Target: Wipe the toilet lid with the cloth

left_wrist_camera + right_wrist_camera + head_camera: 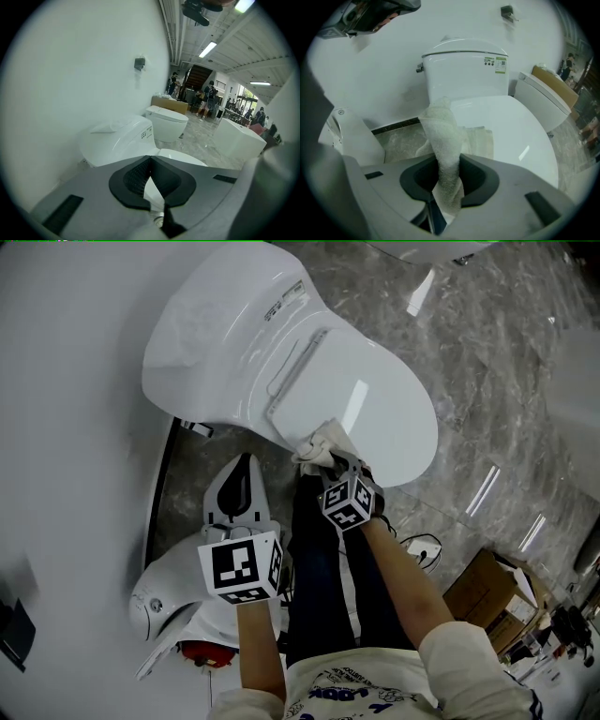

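A white toilet stands against the wall with its lid [366, 409] closed and its tank [225, 343] behind. A pale cloth [323, 442] lies bunched on the lid's near edge. My right gripper [339, 470] is shut on it. In the right gripper view the cloth [445, 136] rises twisted from between the jaws of the right gripper [447, 164] and drapes onto the lid [506, 126]. My left gripper [239, 486] hangs to the left of the bowl, off the toilet. In its own view the left gripper [150, 159] has its jaws closed at the tips with nothing between them.
The white wall [66, 427] runs along the left. A low white fixture [169, 601] sits at lower left beside the person's dark trousers [323, 568]. A cardboard box [492, 601] is on the marble floor at right. A second toilet [166, 124] and a white tub [239, 140] stand farther off.
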